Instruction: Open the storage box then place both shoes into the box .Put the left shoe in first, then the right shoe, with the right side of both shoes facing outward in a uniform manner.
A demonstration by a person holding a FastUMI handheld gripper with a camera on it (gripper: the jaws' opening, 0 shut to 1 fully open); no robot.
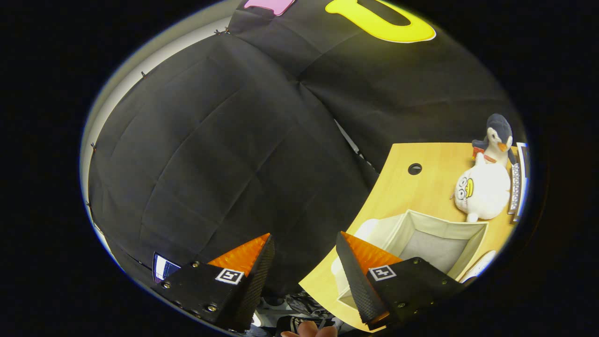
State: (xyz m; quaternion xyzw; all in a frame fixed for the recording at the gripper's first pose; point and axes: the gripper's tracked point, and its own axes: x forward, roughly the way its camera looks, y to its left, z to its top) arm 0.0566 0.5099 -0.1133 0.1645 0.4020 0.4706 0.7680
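Observation:
My gripper (304, 241) is open, with nothing between its fingers, and it points mostly at the booth's black cloth wall. A beige fabric storage box (433, 241) sits open on the wooden table (421, 187), just beyond and beside the right finger (360, 276), which covers the box's near corner. The box looks empty inside. Below the fingers, dark shoes (304, 309) show partly, low by the table's edge, with a person's fingertips (311, 330) just under them.
A white plush toy (482, 189) and a penguin plush (496, 135) stand on the table beyond the box. A round cable hole (414, 169) is in the tabletop. A white object (479, 266) lies by the box's right side.

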